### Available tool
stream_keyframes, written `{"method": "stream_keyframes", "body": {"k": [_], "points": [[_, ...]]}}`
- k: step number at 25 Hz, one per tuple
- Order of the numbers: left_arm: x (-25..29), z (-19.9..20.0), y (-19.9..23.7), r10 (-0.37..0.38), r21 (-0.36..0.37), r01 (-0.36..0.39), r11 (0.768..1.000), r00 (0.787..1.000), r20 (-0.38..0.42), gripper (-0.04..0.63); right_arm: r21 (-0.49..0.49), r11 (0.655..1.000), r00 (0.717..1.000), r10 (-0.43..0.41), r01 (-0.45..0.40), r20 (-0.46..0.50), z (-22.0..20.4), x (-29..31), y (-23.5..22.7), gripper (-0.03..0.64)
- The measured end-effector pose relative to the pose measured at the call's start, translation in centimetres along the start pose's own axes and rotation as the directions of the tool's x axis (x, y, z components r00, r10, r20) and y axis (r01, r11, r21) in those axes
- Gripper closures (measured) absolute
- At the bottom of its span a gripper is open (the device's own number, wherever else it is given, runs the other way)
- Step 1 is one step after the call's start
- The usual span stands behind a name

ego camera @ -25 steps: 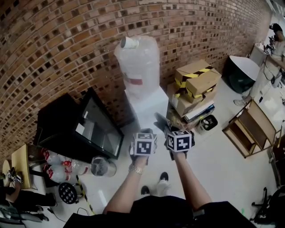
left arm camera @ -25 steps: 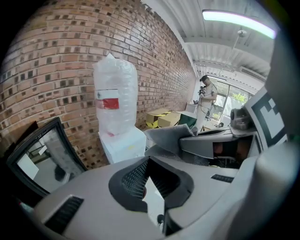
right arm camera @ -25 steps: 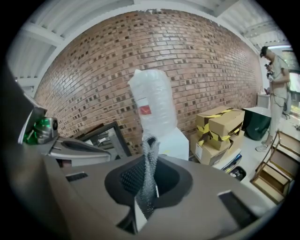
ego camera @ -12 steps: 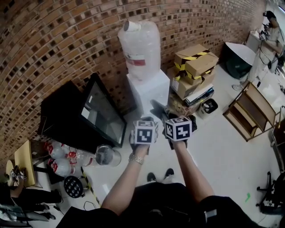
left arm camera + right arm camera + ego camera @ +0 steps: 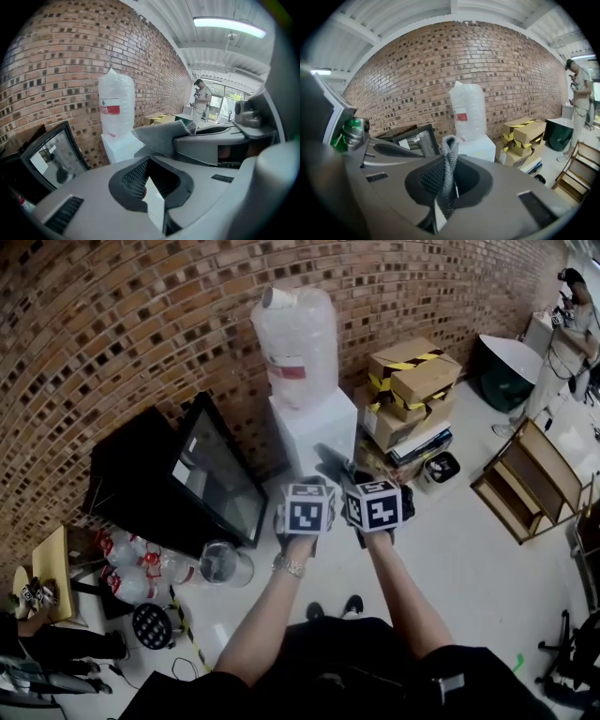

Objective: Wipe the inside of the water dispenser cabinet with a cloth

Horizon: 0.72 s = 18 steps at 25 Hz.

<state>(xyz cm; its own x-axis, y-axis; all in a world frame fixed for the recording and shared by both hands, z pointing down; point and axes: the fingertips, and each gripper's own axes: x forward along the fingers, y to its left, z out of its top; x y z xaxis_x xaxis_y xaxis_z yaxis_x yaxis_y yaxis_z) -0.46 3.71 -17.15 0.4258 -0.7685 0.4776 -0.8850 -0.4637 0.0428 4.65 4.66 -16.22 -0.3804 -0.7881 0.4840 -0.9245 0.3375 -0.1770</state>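
Note:
The white water dispenser [image 5: 315,430] stands against the brick wall with a clear bottle [image 5: 298,343] on top; its cabinet door does not show from here. My right gripper [image 5: 352,474] is shut on a grey cloth [image 5: 332,463], and the cloth [image 5: 449,151] stands up between the pads of the right gripper [image 5: 449,164]. Close beside it on the left, my left gripper [image 5: 302,486] is held in front of the dispenser [image 5: 123,145]. The left gripper [image 5: 148,164] has its tips together with nothing between them. From that side the cloth [image 5: 161,136] hangs off the right gripper.
A black cabinet with a glass door [image 5: 202,488] leans left of the dispenser. Taped cardboard boxes [image 5: 412,390] are stacked at its right. Water bottles [image 5: 131,576] and a glass jar [image 5: 221,564] lie on the floor. A wooden shelf [image 5: 525,488] and a person [image 5: 574,306] are far right.
Both grippers, still side by side, have moved a little up and toward the dispenser. The cloth stays in the right gripper.

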Motion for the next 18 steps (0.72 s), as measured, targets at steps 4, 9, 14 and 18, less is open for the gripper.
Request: {"method": "stream_keyframes", "body": {"k": [4, 9, 14, 18], "points": [[0.2, 0.4, -0.3, -0.002, 0.003, 0.002, 1.000, 1.000, 0.004, 0.594, -0.017, 1.000, 1.000, 0.015, -0.015, 0.002, 0.4, 0.1, 0.0, 0.594], [0.4, 0.9, -0.4, 0.000, 0.005, 0.000, 1.000, 1.000, 0.010, 0.594, -0.010, 1.000, 1.000, 0.012, -0.012, 0.010, 0.7, 0.1, -0.3, 0.595], [0.5, 1.4, 0.2, 0.002, 0.006, -0.002, 1.000, 1.000, 0.018, 0.593, -0.014, 1.000, 1.000, 0.020, -0.020, 0.007, 1.0, 0.6, -0.1, 0.595], [0.4, 1.6, 0.5, -0.002, 0.004, 0.002, 1.000, 1.000, 0.022, 0.594, -0.011, 1.000, 1.000, 0.021, -0.021, 0.003, 1.0, 0.8, 0.1, 0.595]]}}
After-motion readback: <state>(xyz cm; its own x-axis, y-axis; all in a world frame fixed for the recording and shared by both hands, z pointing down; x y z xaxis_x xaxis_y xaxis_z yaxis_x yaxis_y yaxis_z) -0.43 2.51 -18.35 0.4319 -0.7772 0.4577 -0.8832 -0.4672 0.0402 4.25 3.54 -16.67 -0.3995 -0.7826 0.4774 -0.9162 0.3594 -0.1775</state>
